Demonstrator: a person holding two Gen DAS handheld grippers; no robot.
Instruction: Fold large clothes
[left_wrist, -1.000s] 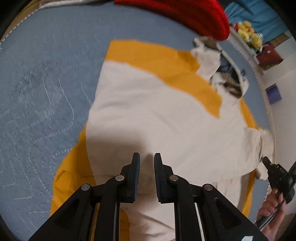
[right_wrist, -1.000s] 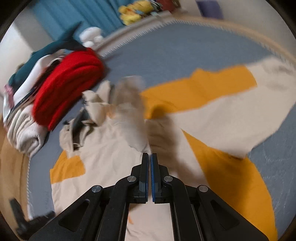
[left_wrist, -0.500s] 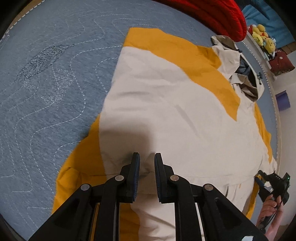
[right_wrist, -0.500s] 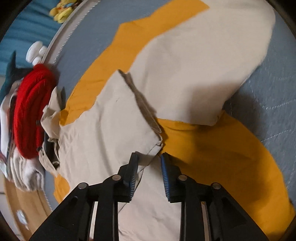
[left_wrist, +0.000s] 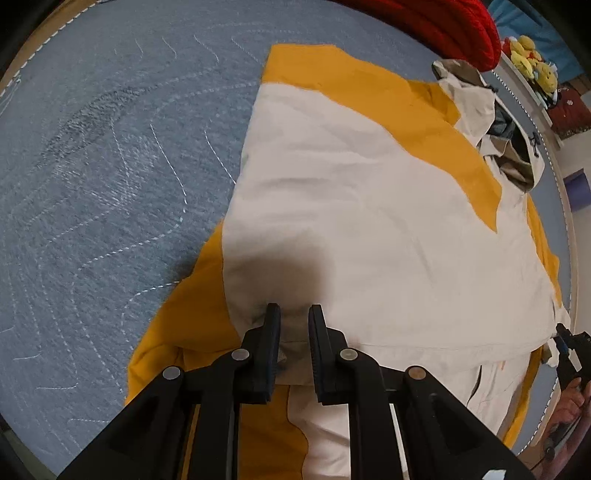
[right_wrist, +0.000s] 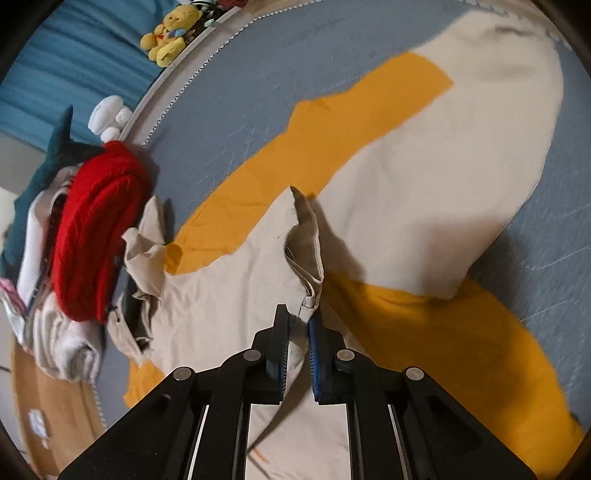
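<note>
Lying flat on the blue bed (left_wrist: 96, 155), the cream-and-orange jacket (left_wrist: 369, 206) now has its sleeve folded over; left tool (left_wrist: 292, 314) stays apart, right tool (right_wrist: 298, 317) has narrowed around the cuff

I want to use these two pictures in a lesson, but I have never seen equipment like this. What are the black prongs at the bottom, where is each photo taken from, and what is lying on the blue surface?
No robot here: a person holds a two-finger gripper in each hand, each with a fisheye camera looking along its fingers. One picture comes from the left gripper, the other from the right gripper.

On the blue quilted mat lies a large cream and yellow jacket, partly folded. Beside it is a pile of clothes topped by a red knit, with a yellow soft toy beyond the mat.

Both grippers are slightly open. Cream fabric lies between the right gripper's fingers, unclamped. The left hovers low over the jacket.
</note>
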